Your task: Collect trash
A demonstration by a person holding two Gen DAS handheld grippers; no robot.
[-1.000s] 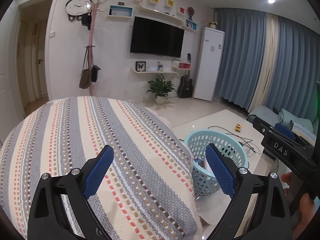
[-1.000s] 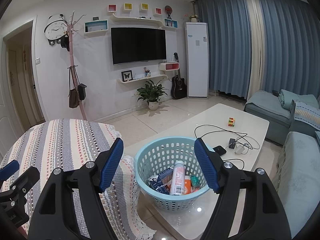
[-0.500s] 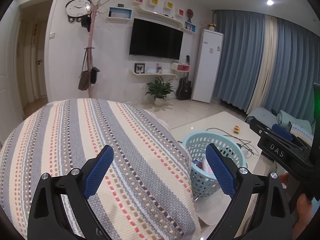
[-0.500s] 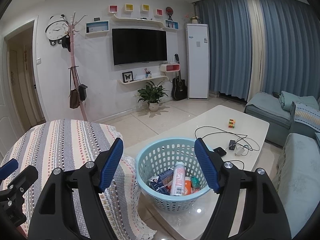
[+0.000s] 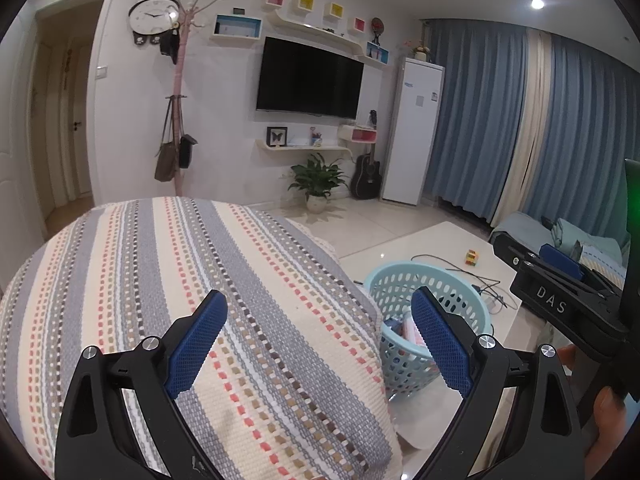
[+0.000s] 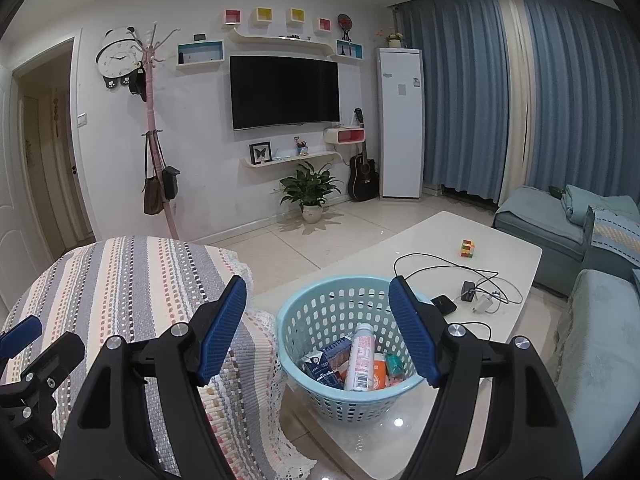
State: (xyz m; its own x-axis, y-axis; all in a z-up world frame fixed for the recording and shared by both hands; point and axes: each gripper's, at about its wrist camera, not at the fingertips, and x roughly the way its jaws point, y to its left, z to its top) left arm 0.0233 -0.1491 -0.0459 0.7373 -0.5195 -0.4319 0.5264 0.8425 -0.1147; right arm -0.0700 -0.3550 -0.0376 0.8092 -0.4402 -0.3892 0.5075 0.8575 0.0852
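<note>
A light blue perforated basket [image 6: 320, 320] stands on the near end of a white coffee table [image 6: 504, 256]. It holds a white bottle [image 6: 360, 356], a blue carton [image 6: 324, 366] and other packaging. My right gripper [image 6: 318, 336] hovers above and in front of the basket, open, nothing between its blue pads. My left gripper [image 5: 320, 340] is open and empty over a striped woven cover [image 5: 160, 280], with the basket [image 5: 404, 284] behind its right finger. The right gripper's body shows at the right edge of the left wrist view.
On the table lie a colourful cube [image 6: 466, 248], a black phone [image 6: 444, 304], a charger with cables [image 6: 480, 300]. A teal sofa [image 6: 592, 280] lines the right side. A potted plant [image 6: 310, 194], guitar, coat stand and wall TV stand at the far wall.
</note>
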